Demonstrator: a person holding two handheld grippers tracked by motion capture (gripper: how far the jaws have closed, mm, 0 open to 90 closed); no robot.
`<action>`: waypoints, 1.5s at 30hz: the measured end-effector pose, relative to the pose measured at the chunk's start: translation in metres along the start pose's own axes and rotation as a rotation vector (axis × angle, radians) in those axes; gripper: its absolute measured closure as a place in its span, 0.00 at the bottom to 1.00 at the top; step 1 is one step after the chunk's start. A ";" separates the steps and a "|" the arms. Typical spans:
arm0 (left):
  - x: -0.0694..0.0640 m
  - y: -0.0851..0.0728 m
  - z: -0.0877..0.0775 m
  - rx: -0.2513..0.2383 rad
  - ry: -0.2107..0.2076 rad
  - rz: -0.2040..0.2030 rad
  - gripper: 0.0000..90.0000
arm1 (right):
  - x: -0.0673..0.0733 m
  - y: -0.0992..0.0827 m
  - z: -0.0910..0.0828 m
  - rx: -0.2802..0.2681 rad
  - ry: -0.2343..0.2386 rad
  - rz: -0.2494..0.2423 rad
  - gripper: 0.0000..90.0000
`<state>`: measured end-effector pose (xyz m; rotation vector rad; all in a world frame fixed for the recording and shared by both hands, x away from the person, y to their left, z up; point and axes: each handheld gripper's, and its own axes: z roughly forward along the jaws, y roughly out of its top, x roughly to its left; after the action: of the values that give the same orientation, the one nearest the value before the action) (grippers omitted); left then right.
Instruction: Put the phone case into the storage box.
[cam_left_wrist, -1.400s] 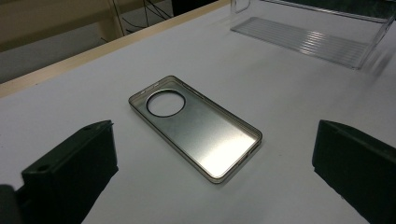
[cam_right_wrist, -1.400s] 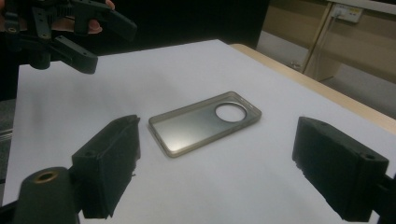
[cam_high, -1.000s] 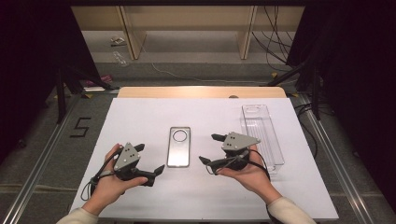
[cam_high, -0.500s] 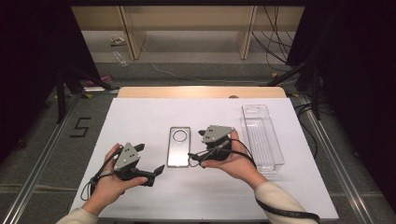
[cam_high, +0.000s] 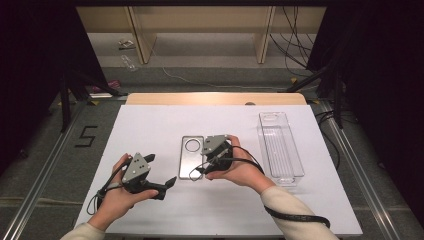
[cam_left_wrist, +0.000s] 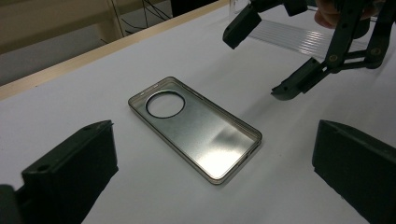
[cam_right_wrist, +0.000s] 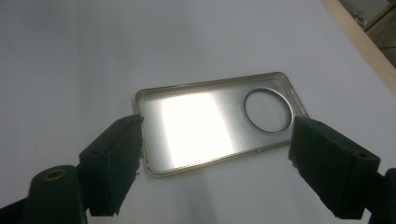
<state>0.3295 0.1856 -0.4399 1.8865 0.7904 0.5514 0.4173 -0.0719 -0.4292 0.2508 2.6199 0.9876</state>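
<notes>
Metal phone back plate (cam_high: 191, 156) lies flat, hollow side up.

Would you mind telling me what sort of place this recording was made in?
Most likely a lab recording station, not a home: a white table on a metal-railed platform, dark curtains around it, loose cables on the floor behind, and a "5" marker beside the table.

table (cam_high: 150, 130) bright | surroundings dark | glare on metal plate (cam_right_wrist: 196, 121)

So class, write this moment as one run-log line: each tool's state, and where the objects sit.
left tool: open, off the table | right tool: open over metal phone shell | shell: flat on white table | clear tray: right side, empty
</notes>
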 end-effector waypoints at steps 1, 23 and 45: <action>0.000 0.000 0.000 0.000 0.001 0.000 0.00 | 0.001 0.001 0.003 0.009 0.004 -0.004 0.21; -0.001 0.000 0.001 0.005 -0.003 0.009 0.00 | 0.015 0.022 0.050 0.272 0.088 -0.180 0.27; 0.000 -0.001 0.001 0.006 0.003 0.008 0.00 | 0.024 0.036 0.069 0.409 0.135 -0.250 0.44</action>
<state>0.3298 0.1851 -0.4409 1.8957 0.7878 0.5569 0.4219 0.0036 -0.4602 -0.0531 2.8670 0.3942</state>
